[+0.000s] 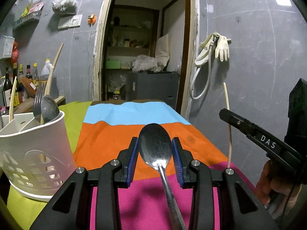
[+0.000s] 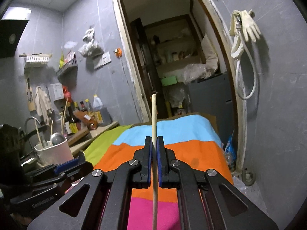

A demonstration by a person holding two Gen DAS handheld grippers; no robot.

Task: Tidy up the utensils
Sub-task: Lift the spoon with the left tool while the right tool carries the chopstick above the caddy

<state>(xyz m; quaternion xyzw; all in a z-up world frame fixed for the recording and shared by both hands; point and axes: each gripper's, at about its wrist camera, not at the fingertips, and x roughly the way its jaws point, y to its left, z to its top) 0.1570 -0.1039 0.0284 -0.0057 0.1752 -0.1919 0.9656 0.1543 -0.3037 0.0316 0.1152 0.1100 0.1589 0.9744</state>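
My left gripper [image 1: 155, 140] is shut on a steel spoon [image 1: 155, 149]. Its blue pads press the sides of the bowl, and the handle runs back toward the camera, above the striped cloth [image 1: 107, 140]. My right gripper [image 2: 154, 138] is shut on a pale wooden chopstick [image 2: 154, 115] that points up and forward. From the left wrist view, the right gripper [image 1: 223, 114] shows at the right edge with the chopstick [image 1: 228, 118] upright. A white utensil caddy [image 1: 32, 143] stands at the left with a fork, a spoon and chopsticks in it. The right wrist view shows the caddy [image 2: 55, 151] too.
The table cloth [image 2: 182, 149] has blue, orange, pink and green bands. Sauce bottles [image 1: 28, 74] crowd the counter behind the caddy. An open doorway [image 1: 145, 48] with shelves lies ahead. Rubber gloves [image 1: 222, 46] and a hose hang on the right wall. A person's hand [image 1: 268, 178] holds the right gripper.
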